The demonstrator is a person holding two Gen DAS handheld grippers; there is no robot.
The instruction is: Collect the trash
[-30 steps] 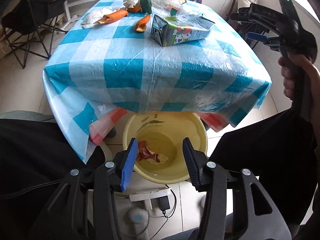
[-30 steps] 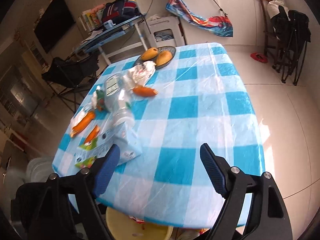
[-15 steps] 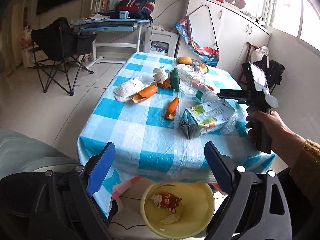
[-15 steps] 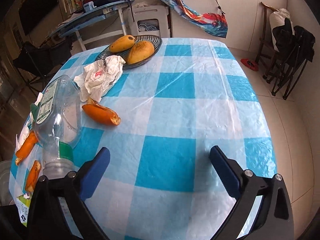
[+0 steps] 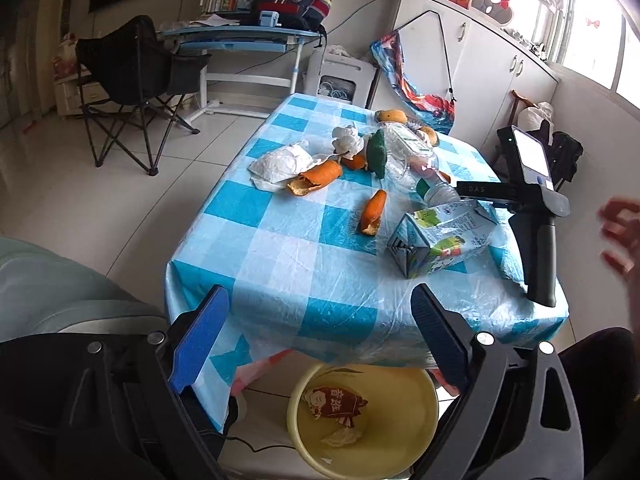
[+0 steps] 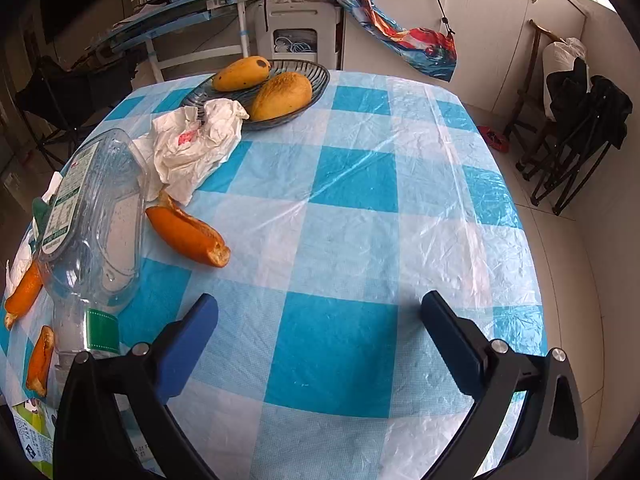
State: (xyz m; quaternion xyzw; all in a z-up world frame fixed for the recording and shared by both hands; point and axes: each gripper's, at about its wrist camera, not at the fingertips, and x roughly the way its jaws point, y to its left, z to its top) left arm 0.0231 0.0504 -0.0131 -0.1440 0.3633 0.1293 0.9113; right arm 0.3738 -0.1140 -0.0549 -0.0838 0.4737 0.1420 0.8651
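Trash lies on the blue-checked table (image 5: pixel 312 276): a milk carton (image 5: pixel 440 240), a clear plastic bottle (image 5: pixel 408 160), orange peels (image 5: pixel 374 212), crumpled paper (image 5: pixel 348 138) and a white mask (image 5: pixel 282 162). A yellow bin (image 5: pixel 360 420) with a wrapper inside stands under the near table edge. My left gripper (image 5: pixel 316 340) is open and empty above the bin. My right gripper (image 6: pixel 320 340) is open and empty; it rests on the table, its handle (image 5: pixel 538 248) standing by the carton. The bottle (image 6: pixel 92 224), a peel (image 6: pixel 188 236) and paper (image 6: pixel 196 140) lie to its left.
A dish (image 6: pixel 316 80) with two mangoes sits at the table's far end. A folding chair (image 5: pixel 132 80) and a desk (image 5: pixel 240 36) stand beyond on the left. White cabinets (image 5: pixel 480 60) and another folded chair (image 6: pixel 580 132) are on the right.
My left gripper rose from over the bin and opened wider. My right gripper moved forward over the table and settled; the hand has let go of its handle.
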